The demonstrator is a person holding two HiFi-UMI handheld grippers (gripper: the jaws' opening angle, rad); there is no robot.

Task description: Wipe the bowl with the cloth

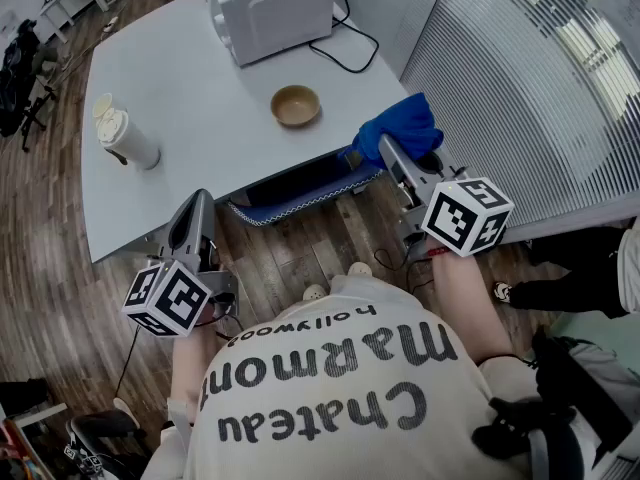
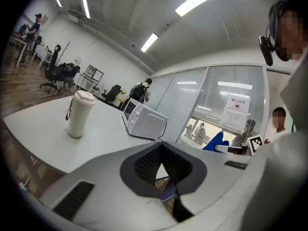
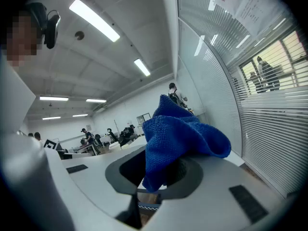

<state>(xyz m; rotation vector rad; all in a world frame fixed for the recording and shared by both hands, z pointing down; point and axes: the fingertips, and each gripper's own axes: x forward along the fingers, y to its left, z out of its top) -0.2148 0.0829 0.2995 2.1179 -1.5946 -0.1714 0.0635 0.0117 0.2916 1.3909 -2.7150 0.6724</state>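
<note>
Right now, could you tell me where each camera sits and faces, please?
Head view: on the person's head, looking steeply down at table, bowl, left tongs and right tongs; the person's shirt below.
Left gripper view: on the left tongs, looking along shut jaws toward cup and microwave; the person's shirt at right.
Right gripper view: on the right tongs, looking past the clamped blue cloth toward the blinds; the person's shirt at left.
Shared: head and left gripper views both show cup and microwave.
</note>
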